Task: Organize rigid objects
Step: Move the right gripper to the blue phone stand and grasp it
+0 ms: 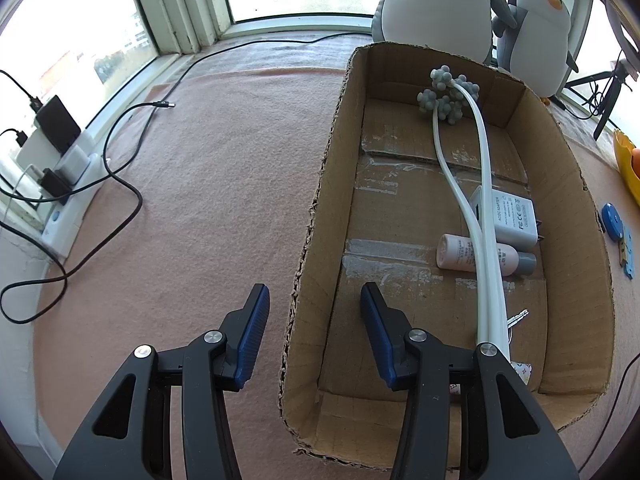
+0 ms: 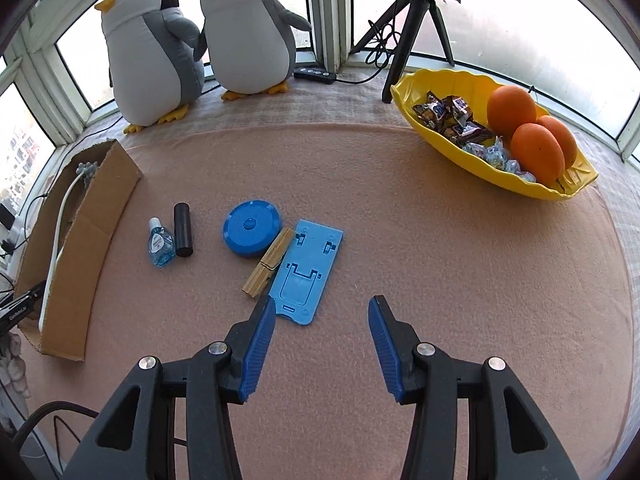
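In the left wrist view an open cardboard box (image 1: pixel 560 168) holds a white two-pronged massager with grey knobbly heads (image 1: pixel 476 184), a white power adapter (image 1: pixel 514 216), a pale pink bottle (image 1: pixel 460 254) and keys (image 1: pixel 518 316). My left gripper (image 1: pixel 314 300) stands open astride the box's left wall, pads apart from it. In the right wrist view a blue phone stand (image 2: pixel 306 264), a wooden clothespin (image 2: pixel 268 266), a round blue tape measure (image 2: pixel 251 227), a black cylinder (image 2: pixel 183 230) and a small blue bottle (image 2: pixel 161 246) lie on the pink cloth. My right gripper (image 2: pixel 322 308) is open and empty, just right of the stand's near end.
A yellow bowl (image 2: pixel 436 140) with oranges and wrapped sweets sits at the right. Two plush penguins (image 2: pixel 248 28) and a tripod (image 2: pixel 416 20) stand by the window. A power strip (image 1: pixel 66 204) and black cables (image 1: pixel 120 184) lie left of the box (image 2: pixel 92 240).
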